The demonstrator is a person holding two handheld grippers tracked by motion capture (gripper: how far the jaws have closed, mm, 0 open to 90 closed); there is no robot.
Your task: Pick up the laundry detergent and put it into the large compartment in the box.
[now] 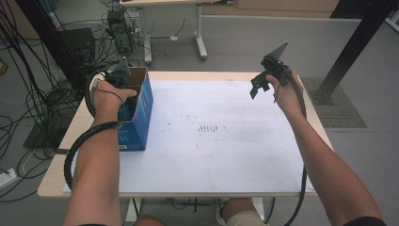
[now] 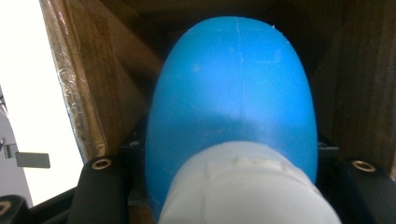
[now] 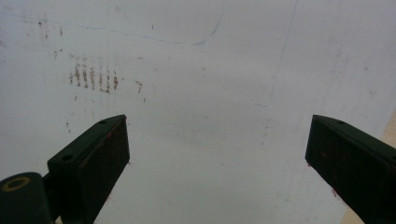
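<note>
Inside the open top of the blue cardboard box at the table's left side, the left gripper reaches down, the person's left hand wrapped around it. From the left gripper view, a smooth blue rounded object sits squarely between the two black jaws, its dome pointing deeper into the box and a white cylindrical part joined to its near end. The jaws press against both flanks of that blue object, so the gripper looks clamped on it, though the contact points themselves are mostly hidden behind its bulge. Brown cardboard walls stand close on either side of the object, with clear tape glinting along one edge. Over on the far right part of the table, the right gripper is held in the air by the right hand, well apart from the box. Its jaws stand wide apart with nothing between them, and they look down on the white table sheet, where faint brown smudges and a thin blue pen line mark the surface.
</note>
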